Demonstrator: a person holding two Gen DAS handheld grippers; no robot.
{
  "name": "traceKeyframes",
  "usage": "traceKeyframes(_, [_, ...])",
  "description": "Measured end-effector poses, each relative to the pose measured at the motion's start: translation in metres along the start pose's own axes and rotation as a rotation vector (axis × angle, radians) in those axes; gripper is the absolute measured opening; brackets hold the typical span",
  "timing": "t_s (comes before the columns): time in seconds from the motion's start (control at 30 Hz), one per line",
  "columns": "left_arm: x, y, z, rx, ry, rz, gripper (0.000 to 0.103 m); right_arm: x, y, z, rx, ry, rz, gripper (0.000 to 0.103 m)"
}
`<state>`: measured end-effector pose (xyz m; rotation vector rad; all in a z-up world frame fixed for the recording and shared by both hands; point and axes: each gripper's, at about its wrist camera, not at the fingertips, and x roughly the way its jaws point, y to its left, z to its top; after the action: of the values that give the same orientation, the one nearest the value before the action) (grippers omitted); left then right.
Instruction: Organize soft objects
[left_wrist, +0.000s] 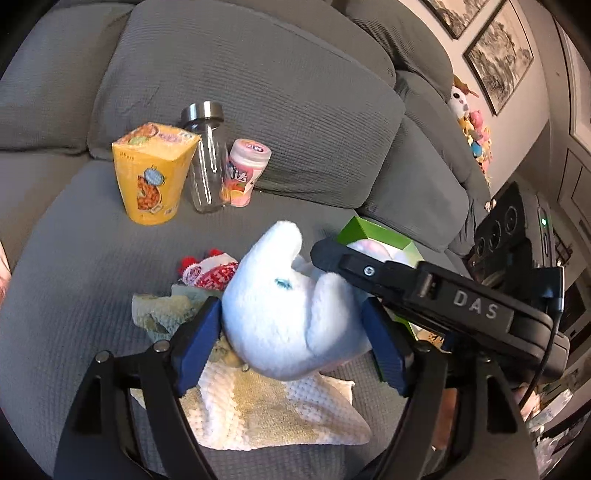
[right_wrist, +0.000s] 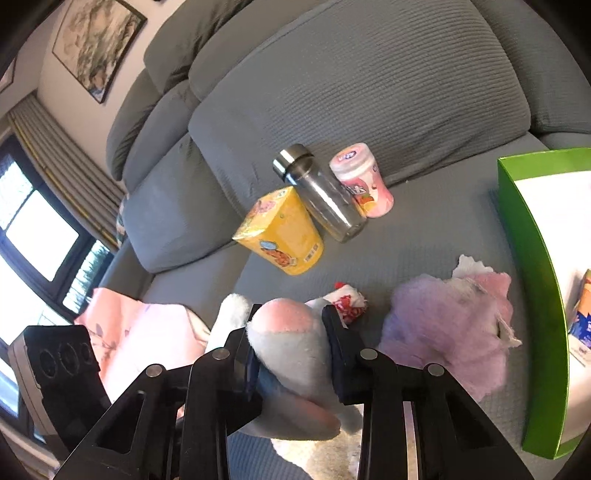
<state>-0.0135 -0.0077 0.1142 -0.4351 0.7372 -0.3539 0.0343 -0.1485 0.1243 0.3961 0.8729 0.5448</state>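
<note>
- Left wrist view is showing the left gripper (left_wrist: 291, 332) standing wide around the white plush toy (left_wrist: 280, 314) — its blue pads (left_wrist: 197, 347) are sitting at the toy's flanks, and whether they are pressing or merely flanking I cannot tell.
- Right gripper (right_wrist: 291, 354) is pinching a pink-tipped limb of that same plush, the jaws narrowed with the limb squeezed between them; in the left view its black body is reaching across from the right.
- So both hands are working on one toy, which is hanging just above the knitted cloth (left_wrist: 266, 410) at the near edge of the grey sofa seat (left_wrist: 92, 266).
- Green box (right_wrist: 532, 280) is waiting at the right with its white inside largely bare apart from a small carton at its near end — judging from that, little sorting is done so far.
- Soft things are lying loose on the seat: the lilac fluffy toy (right_wrist: 443, 328) just beside the box, a small red-and-white cloth item (right_wrist: 349, 301) in the middle, a greenish rag (left_wrist: 162, 310) near the left pad, and a pink blanket (right_wrist: 140, 328) at the near left.
- Hard items — the yellow carton (left_wrist: 155, 173), the glass bottle (left_wrist: 205, 162) and the pink tub (left_wrist: 243, 173) — are standing together at the far side against the back cushion, seemingly apart from the soft pile.
- Most of the task is probably ahead.
</note>
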Motion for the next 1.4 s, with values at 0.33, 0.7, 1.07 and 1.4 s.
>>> traceKeyframes(0.33, [-0.015, 0.009, -0.001, -0.112, 0.003, -0.097, 0.085, -0.016, 0.011, -0.001, -0.022, -0.05, 0.018, 0.033])
traceKeyframes(0.7, [-0.019, -0.042, 0.013, 0.01, -0.017, -0.071, 0.075, -0.055, 0.005, 0.006, -0.011, -0.155, -0.003, 0.033])
traceKeyframes(1.07, [-0.008, -0.077, 0.021, 0.1, -0.011, -0.073, 0.089, -0.093, -0.015, 0.012, 0.038, -0.239, 0.033, 0.033])
traceKeyframes(1.4, [0.012, -0.102, 0.024, 0.119, 0.016, -0.136, 0.076, -0.113, -0.037, 0.016, 0.061, -0.284, -0.008, 0.033])
